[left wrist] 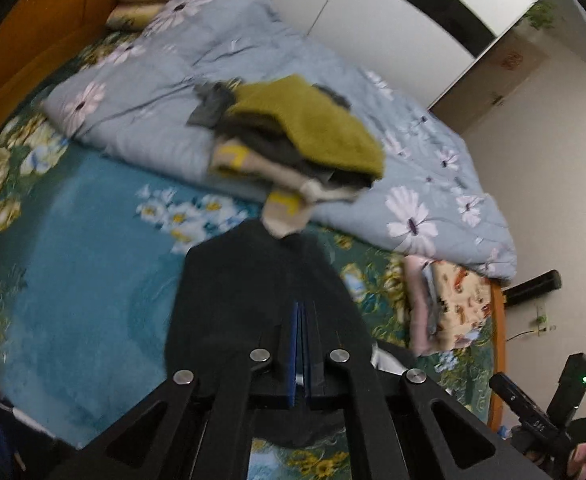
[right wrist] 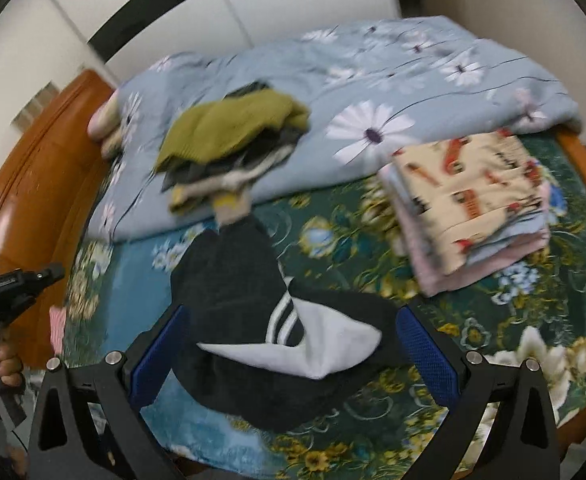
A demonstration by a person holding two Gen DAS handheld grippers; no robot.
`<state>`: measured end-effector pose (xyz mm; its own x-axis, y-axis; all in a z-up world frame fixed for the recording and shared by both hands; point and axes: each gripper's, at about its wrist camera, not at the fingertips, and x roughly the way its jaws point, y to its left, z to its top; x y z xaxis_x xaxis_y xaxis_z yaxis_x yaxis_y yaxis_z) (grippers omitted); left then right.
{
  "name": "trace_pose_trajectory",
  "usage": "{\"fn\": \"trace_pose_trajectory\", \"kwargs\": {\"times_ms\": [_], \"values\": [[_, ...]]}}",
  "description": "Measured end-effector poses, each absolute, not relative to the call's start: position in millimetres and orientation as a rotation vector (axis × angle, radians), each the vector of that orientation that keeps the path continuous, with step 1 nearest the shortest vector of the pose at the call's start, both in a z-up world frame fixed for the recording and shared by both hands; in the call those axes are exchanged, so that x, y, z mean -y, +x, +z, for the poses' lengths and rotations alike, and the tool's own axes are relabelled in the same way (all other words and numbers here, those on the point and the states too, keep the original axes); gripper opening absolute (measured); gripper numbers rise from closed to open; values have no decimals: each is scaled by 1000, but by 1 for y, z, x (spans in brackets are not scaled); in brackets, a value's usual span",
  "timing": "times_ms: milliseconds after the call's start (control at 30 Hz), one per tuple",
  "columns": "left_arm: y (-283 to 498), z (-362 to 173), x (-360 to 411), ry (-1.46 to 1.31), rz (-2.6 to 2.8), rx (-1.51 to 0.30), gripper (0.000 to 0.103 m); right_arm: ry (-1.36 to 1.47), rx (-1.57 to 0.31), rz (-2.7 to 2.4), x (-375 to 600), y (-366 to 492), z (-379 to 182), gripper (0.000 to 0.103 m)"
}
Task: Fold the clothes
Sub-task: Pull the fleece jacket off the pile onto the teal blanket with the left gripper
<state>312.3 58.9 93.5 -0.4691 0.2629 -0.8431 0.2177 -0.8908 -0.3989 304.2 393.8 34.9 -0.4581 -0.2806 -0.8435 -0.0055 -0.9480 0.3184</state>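
A black garment with white stripes and a white panel [right wrist: 253,320] lies on the floral bed cover. My left gripper [left wrist: 303,312] is shut on its black cloth [left wrist: 253,288], which drapes over the fingers. My right gripper [right wrist: 289,344] is open, its blue pads [right wrist: 425,344] on either side of the garment's near end. Behind it a pile of unfolded clothes topped by an olive-green piece [left wrist: 313,124] rests on the quilt, also seen in the right wrist view [right wrist: 229,128].
A folded stack with a cream printed piece on top [right wrist: 477,204] sits on the bed [right wrist: 513,320] at right, also in the left wrist view [left wrist: 453,300]. A grey-blue daisy quilt [left wrist: 197,80] fills the far side. Orange wooden bed frame [right wrist: 45,168] at left.
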Motion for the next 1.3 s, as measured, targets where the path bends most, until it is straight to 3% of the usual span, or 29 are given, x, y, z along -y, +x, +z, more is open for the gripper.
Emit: {"fn": "trace_pose_trajectory", "kwargs": {"times_ms": [133,267,333,367,400,467,600,800,867,933,967,1100,1300], "values": [[298,53,-90,-1693,2506,541,5,1591,402,-2491,-388,307,23,103],[282,19,-152,-1735,2357,223,7,1663,471,-2550,-407,317,16,103],[275,1,-183,-1751,2246,141,14,1709,532,-2591,-420,325,12,103],[271,-5,-197,-1757,2194,142,24,1735,564,-2619,-426,331,11,103],[267,-11,-211,-1761,2143,148,40,1760,598,-2647,-432,339,11,103],[259,-24,-235,-1767,2084,176,56,1800,659,-2690,-440,355,12,103],[232,-62,-274,-1904,2024,271,62,1874,699,-2759,-445,387,16,103],[208,-118,-311,-2174,2026,237,62,1994,774,-2839,-457,445,17,103],[206,-125,-313,-2225,2072,184,57,2029,814,-2842,-463,458,14,103],[205,-130,-312,-2267,2099,149,30,2050,851,-2840,-470,467,11,103],[205,-130,-311,-2283,2097,147,9,2050,863,-2838,-472,469,10,103],[210,-115,-302,-2258,2133,147,6,2031,881,-2819,-483,464,7,103],[233,-42,-239,-2101,2279,322,6,1869,797,-2767,-486,416,9,103]]}}
